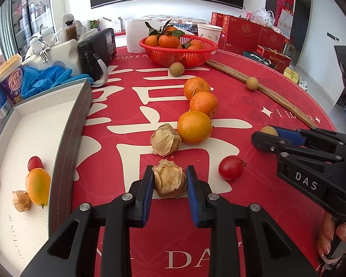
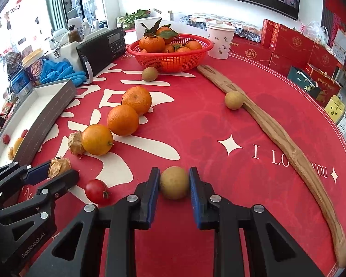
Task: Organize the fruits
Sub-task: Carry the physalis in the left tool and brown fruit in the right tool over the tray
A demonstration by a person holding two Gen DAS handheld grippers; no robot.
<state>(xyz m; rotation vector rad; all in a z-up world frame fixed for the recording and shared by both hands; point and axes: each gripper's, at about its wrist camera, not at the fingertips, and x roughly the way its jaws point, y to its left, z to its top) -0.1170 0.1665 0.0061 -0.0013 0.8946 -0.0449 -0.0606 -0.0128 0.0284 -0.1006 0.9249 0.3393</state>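
On the left, the white tray (image 1: 64, 124) already holds small fruits. The left claw (image 1: 169, 181) grips a husked physalis (image 1: 169, 180) resting on the red table (image 1: 253, 106); the right claw (image 2: 174, 182) pinches a tan longan (image 2: 174, 182) there. Both pickups look in hand, so next comes lifting each gently, the papery husk especially, toward its place

I've got a black radio (image 2: 103, 46) at the far left w/ blue gloves (image 1: 50, 78) bunched just beside it, plus a purple tub (image 1: 10, 78) w/ a yellow lid further left. A long wooden stick (image 2: 276, 124) lies diagonally across the red tablecloth (image 2: 219, 120). At the back I see a paper cup (image 2: 220, 40), a paper towel roll (image 1: 136, 34) & red gift boxes (image 2: 293, 43).
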